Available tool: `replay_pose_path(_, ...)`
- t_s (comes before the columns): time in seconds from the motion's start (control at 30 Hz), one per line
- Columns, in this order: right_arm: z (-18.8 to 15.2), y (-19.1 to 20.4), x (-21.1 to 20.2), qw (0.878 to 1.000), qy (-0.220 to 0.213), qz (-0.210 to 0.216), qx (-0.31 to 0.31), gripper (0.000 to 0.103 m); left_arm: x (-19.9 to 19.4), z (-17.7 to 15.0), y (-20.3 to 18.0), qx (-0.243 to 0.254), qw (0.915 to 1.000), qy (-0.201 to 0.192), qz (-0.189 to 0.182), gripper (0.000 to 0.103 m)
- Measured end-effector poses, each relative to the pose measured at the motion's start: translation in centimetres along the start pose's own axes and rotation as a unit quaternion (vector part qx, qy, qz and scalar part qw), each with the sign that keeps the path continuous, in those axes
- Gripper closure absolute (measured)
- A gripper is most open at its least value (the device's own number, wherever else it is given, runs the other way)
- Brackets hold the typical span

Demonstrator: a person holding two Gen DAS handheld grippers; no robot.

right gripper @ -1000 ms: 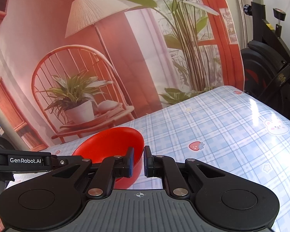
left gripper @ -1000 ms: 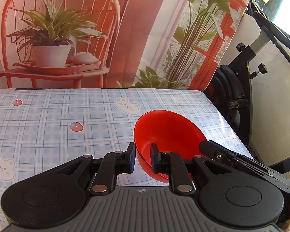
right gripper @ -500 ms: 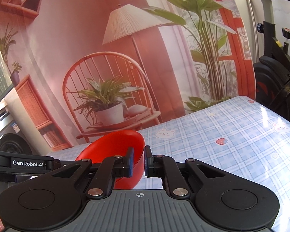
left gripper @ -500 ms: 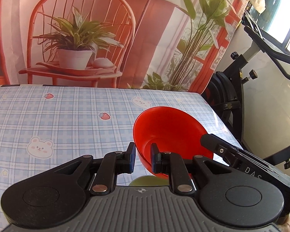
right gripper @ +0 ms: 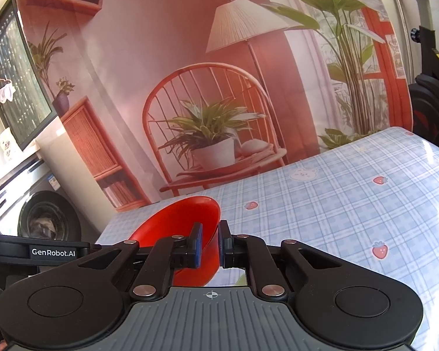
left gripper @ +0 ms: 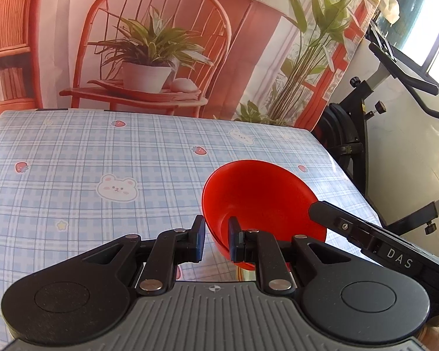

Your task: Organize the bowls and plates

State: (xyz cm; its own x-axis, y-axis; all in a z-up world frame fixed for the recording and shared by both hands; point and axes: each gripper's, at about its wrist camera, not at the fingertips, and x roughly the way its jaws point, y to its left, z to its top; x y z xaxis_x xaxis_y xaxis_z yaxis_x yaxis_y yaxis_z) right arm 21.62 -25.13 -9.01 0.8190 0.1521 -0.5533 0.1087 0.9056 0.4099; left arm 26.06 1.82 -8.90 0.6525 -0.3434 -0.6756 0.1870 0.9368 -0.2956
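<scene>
Desk (left gripper: 73, 204) ahead of fingers: blue plaid cloth. Printed backdrop (left gripper: 161, 29) beyond. Left gripper (left gripper: 216, 238) and right gripper (right gripper: 210, 242) both pinch red bowl (left gripper: 260, 199) rim.

White letters "DAS" stand on the black right hand-held gripper (left gripper: 395, 251); "GenRobot.AI" stands in white on the black left hand-held gripper (right gripper: 44, 251).

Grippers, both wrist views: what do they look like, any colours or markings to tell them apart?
Both look alike: the left gripper and right gripper have black linkage fingers with silver pivot pins, blue pads, round black side discs and a ribbed grey base with a crosshair mark. White lettering shows on each other's side: "DAS" on the right, "GenRobot.AI" on the left.
</scene>
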Motion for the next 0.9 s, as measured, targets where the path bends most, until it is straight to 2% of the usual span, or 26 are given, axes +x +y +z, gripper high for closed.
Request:
replay_pose_path(0.23, -2.9, 2.0, -0.3, 1.000, 0.030, 0.002, -0.002, 0.092, -1.6, -2.0, 1.9, -0.009, 1.0000, -0.002, 0.000, 0.086)
replay_pose_path(0.37, -4.2, 2.8, -0.3, 0.999, 0.049, 0.005, -0.005, 0.092, -1.8, -3.5, 2.1, -0.006, 0.9999, -0.005, 0.012, 0.085)
replay_pose_path(0.53, -5.7, 3.3, -0.3, 0.998, 0.063, 0.008, 0.001, 0.092, -1.4, -5.1, 2.5, -0.003, 0.9994, 0.010, 0.032, 0.085)
replay_pose_path(0.7, -7.2, 4.0, -0.3, 0.997, 0.075, 0.005, -0.025, 0.092, -1.8, -6.4, 3.2, -0.006, 0.9990, 0.012, 0.043, 0.085)
replay_pose_path(0.9, -8.2, 4.3, 0.1, 0.995, 0.097, 0.003, -0.026, 0.092, -2.0, -6.8, 3.4, -0.015, 0.9982, 0.013, 0.057, 0.085)
